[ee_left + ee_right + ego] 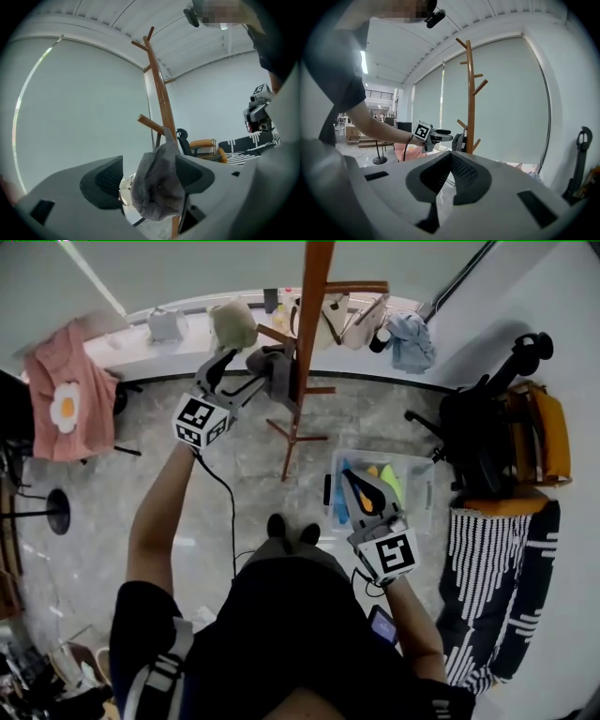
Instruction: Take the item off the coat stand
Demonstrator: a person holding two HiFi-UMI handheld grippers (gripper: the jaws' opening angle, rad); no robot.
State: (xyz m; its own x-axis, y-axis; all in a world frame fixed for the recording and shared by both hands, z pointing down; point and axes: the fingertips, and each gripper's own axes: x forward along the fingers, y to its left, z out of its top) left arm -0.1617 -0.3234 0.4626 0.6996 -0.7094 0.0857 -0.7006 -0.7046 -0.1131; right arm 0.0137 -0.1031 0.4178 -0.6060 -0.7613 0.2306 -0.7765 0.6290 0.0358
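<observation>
I am looking steeply down past my own arms at a pale stone-patterned floor [187, 512]. A tall wooden coat stand with angled pegs [305, 343] rises in front of me. Hanging low on its pole is a small grey fabric item, soft and crumpled [157, 187].

My left gripper [247, 369] is stretched out to the stand. Its jaws are apart, one on each side of the grey item. The fabric lies against the jaw nearer the pole, and a gap shows between it and the other jaw, so the cloth is not pinched. I cannot tell which peg holds it.

My right gripper [354, 482] hangs lower and to my right, well apart from the stand. Its jaws are pressed together with nothing between them. In the head view it shows over a clear plastic storage box [419, 486] on the floor, with blue and yellow-green things inside.

At the far left is a pink cloth with a white, yellow-centred flower on it [66, 404]. To the right stands a black office chair [478, 427], beside black-and-white striped fabric [487, 577].
</observation>
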